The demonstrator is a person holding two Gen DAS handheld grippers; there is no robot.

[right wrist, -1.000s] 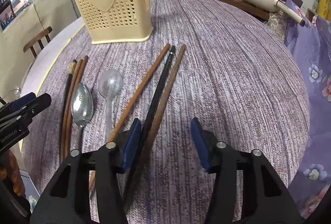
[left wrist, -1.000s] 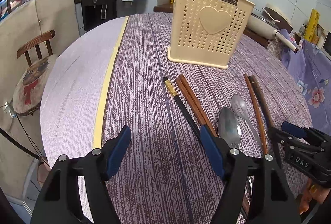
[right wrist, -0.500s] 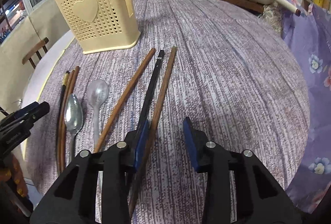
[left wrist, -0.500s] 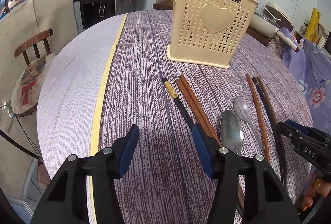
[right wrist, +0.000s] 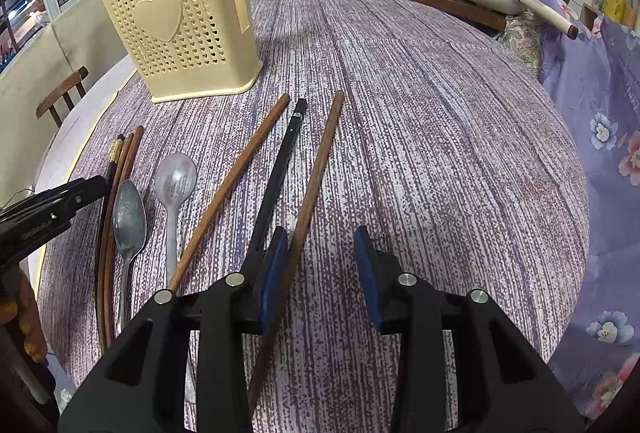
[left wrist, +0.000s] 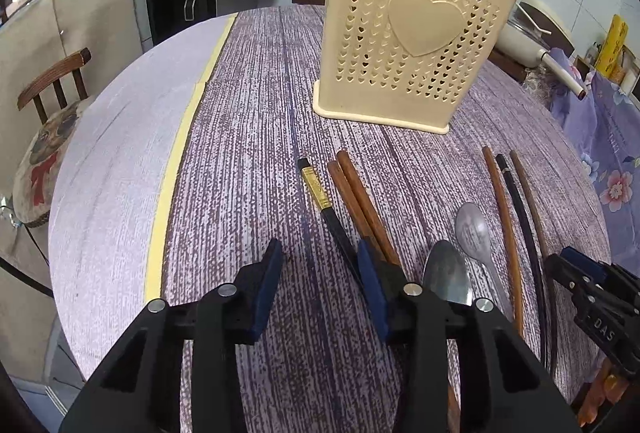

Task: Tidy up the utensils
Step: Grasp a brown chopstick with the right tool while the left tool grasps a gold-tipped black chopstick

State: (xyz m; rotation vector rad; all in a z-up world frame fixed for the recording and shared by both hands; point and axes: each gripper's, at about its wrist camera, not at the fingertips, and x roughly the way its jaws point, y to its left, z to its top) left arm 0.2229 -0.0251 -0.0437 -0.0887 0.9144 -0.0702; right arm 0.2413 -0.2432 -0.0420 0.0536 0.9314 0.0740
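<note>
Round table (left wrist: 248, 137), purple streaked cloth. Cream perforated utensil holder (left wrist: 404, 45) stands upright at 12 o'clock from the left gripper, heart on its face; spoon bowl and a wooden stick show above its rim.

Left gripper (left wrist: 320, 289): jaws closing, gap between the blue pads, only bare cloth in that gap. Right-hand pad sits just beside a black chopstick with gold band (left wrist: 320, 193); contact cannot be told. Two brown chopsticks (left wrist: 360, 201) lie touching each other just right of it, running under the finger.

At 2 o'clock: metal spoon (left wrist: 446, 273) and pale plastic spoon (left wrist: 474, 229), bowls side by side, handles toward camera.

Right gripper (right wrist: 320, 269): pads apart, not pressing anything. A brown chopstick (right wrist: 320, 169) passes just inside its left-hand pad; a black chopstick (right wrist: 284, 169) runs behind that pad, another brown chopstick (right wrist: 236, 185) further at 10 o'clock. All three fan out from the gripper toward the holder at 11 o'clock.
</note>
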